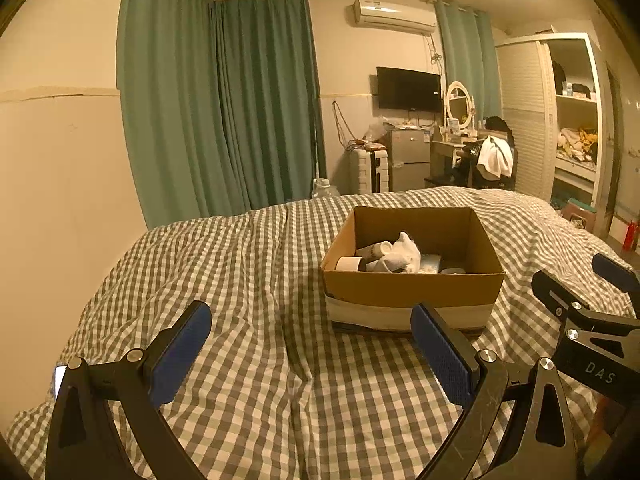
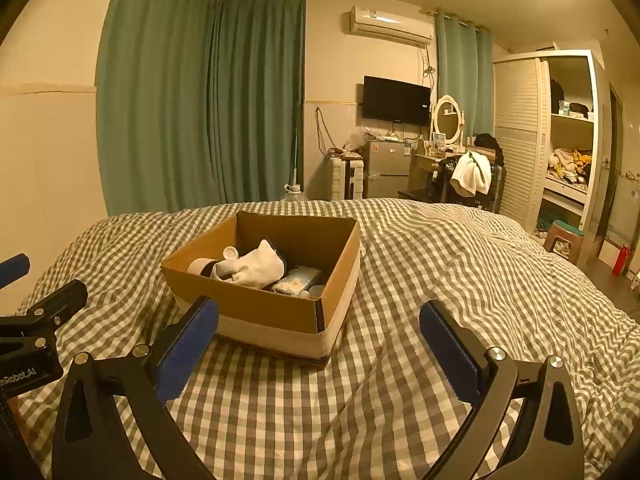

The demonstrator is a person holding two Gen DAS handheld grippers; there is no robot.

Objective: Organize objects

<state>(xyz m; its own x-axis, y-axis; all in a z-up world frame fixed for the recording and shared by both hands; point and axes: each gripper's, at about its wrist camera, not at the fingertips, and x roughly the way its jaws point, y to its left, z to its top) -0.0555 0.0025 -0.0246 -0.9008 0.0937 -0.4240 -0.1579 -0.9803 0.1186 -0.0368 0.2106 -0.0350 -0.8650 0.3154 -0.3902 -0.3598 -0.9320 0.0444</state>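
Since the sock (image 2: 254,268), tubes and packet already sit in the cardboard box (image 2: 260,304) on the bed (image 2: 440,280), tidying looks basically done, with left claw (image 1: 310,354) and right claw (image 2: 320,350) both wide and empty.

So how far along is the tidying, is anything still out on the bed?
Looks close to done. The cardboard box on the checked bedspread already holds a white sock, a white-capped bottle and a plastic-wrapped pack. Nothing is in hand: the left gripper and right gripper are both open and empty. No loose items show on the visible bedspread, so little seems left.
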